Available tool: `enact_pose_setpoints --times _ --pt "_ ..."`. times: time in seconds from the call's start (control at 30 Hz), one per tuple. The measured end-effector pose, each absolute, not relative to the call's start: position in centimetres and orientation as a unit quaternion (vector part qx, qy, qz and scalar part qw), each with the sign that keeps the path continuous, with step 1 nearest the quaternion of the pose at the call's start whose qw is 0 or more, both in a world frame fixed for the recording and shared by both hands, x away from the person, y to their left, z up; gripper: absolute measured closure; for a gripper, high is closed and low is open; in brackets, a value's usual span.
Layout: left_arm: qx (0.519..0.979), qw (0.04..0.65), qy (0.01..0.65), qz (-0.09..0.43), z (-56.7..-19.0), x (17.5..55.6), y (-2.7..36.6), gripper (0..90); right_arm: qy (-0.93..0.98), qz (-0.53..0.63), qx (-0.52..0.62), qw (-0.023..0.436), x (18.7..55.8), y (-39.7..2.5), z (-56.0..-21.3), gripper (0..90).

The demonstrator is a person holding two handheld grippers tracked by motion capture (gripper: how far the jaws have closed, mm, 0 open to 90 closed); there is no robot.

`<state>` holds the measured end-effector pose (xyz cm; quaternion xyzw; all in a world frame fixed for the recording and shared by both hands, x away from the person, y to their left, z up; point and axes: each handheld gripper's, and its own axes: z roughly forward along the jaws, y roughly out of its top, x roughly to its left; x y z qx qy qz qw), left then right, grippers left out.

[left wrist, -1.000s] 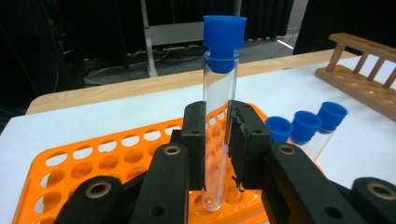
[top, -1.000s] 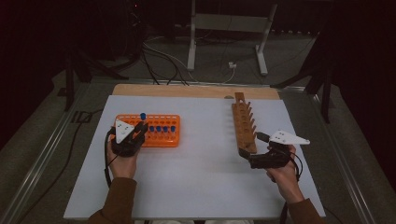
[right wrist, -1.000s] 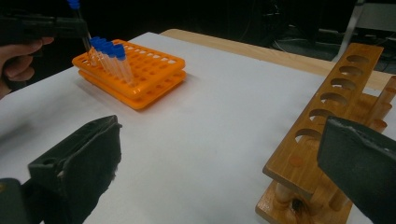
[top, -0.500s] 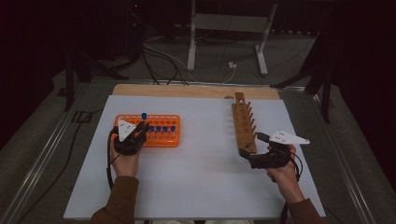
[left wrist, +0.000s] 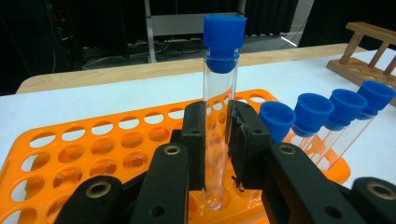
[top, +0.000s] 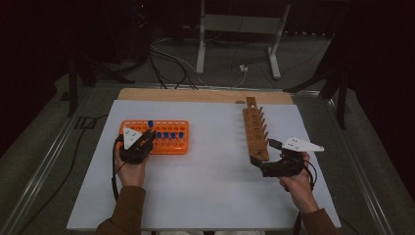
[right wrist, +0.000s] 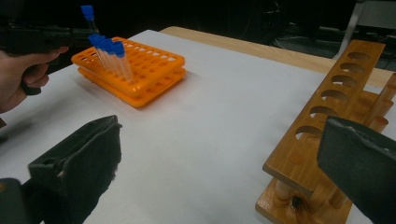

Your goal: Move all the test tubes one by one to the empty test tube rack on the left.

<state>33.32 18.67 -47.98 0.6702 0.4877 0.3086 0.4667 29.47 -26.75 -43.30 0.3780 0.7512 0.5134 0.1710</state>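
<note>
Left tool (left wrist: 217,154) clamped on capped tube (left wrist: 218,116), seemingly above orange rack (left wrist: 70,149); right tool (right wrist: 219,172) apart.

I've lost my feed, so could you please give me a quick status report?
Left tool shut on a blue-capped tube, raised in the orange rack. Right tool open beside the wooden rack. White table between them.

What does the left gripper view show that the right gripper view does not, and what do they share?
Left gripper view alone: the left gripper with its black jaws closed on the clear glass test tube with a blue cap, whose bottom stands just above a hole of the orange plastic rack.

Right gripper view alone: the right gripper, jaws wide apart with nothing between them, near the end of the wooden tube rack, whose holes look unfilled.

Both: the orange rack, the row of blue-capped tubes, the wooden rack and the white table.
</note>
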Motion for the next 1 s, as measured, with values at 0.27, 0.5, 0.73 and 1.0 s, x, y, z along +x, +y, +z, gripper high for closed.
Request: enact_pose_setpoints --times 0.27,0.5,0.73,1.0 --pt "0.672 0.464 0.491 0.302 -48.5 33.3 18.8 78.2 0.748 0.517 0.38 0.168 29.5 -26.9 -43.3 0.2" --pt "0.678 0.457 0.492 0.297 -49.0 33.2 18.8 78.2 0.746 0.519 0.382 0.166 29.5 -27.0 -43.3 0.2" --pt "0.689 0.448 0.489 0.292 -49.6 33.0 18.8 78.4 0.747 0.517 0.384 0.164 29.6 -27.1 -43.5 0.2" --pt "0.705 0.432 0.482 0.29 -49.6 32.8 18.8 78.6 0.748 0.516 0.385 0.163 29.6 -27.1 -43.6 0.2"
